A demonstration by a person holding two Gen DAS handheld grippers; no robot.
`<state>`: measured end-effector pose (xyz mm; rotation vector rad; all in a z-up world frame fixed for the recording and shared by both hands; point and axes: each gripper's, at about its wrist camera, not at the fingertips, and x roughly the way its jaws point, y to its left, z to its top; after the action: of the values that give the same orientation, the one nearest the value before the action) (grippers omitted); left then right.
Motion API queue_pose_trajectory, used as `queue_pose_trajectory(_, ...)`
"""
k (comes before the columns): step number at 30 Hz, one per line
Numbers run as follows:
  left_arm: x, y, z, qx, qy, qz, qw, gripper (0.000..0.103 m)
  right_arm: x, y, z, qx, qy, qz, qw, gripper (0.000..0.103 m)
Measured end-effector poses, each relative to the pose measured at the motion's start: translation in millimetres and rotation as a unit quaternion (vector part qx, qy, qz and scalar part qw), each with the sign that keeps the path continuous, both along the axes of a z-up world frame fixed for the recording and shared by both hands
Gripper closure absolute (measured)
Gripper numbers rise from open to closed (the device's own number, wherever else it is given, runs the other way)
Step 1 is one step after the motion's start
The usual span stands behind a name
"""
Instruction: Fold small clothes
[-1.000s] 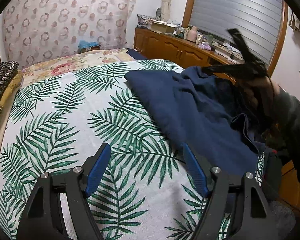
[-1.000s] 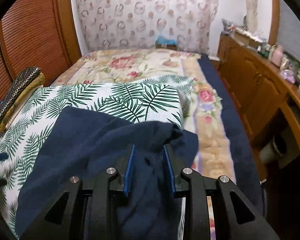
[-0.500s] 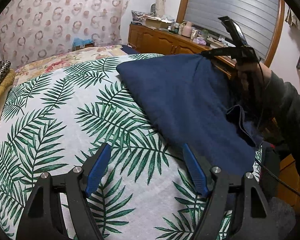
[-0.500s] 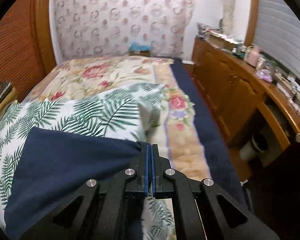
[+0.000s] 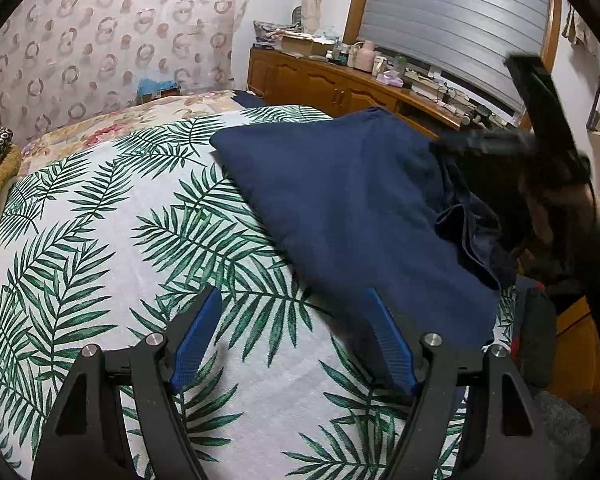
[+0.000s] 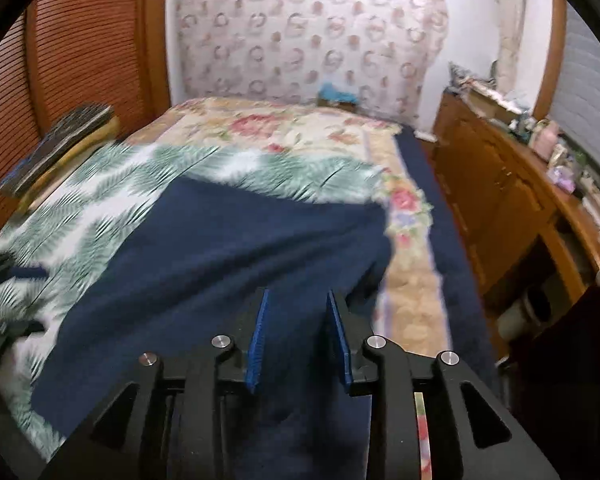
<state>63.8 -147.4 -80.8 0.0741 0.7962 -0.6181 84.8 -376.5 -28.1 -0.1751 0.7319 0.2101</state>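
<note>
A dark navy garment lies on a palm-leaf sheet on the bed, its right part bunched in folds near the bed's edge. My left gripper is open and empty, low over the sheet just in front of the garment's near edge. My right gripper is open over the garment, with cloth lying under and between its fingers. In the left wrist view the right gripper shows as a dark blur at the garment's right side.
A floral bedspread covers the far part of the bed. A wooden dresser with clutter runs along the right. Folded dark and yellow cloths sit at the left edge by a slatted wooden door.
My right gripper was shut on the garment's corner half a second ago and has now opened, letting the cloth drop. The garment lies flatter. My left gripper stayed open and in place.
</note>
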Motion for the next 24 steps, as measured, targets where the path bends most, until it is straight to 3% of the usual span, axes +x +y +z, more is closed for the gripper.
queue_pose_trajectory(10, -6.9, -9.7, -1.9, 0.004, 0.004, -0.011, 0.9999, 0.028, -11.2, -2.6, -31.1, 0.003, 0.068, 0.022, 0.997, 0.073)
queue_pose_trajectory(12, -7.4, -12.3, -3.6, 0.004, 0.009, -0.013, 0.9999, 0.028, -17.3, -7.5, -30.5, 0.0, 0.071, 0.024, 0.997, 0.085)
queue_pose_trajectory(14, -7.9, -15.0, -6.2, 0.005, 0.014, -0.016, 0.9998, 0.028, -26.7, -14.8, -26.3, 0.0, 0.071, 0.025, 0.997, 0.088)
queue_pose_trajectory(24, -17.4, -29.2, -13.7, 0.017, 0.03, -0.031, 0.9989, 0.028, -53.1, -30.9, -11.7, -0.05, 0.078, -0.054, 0.994, 0.091)
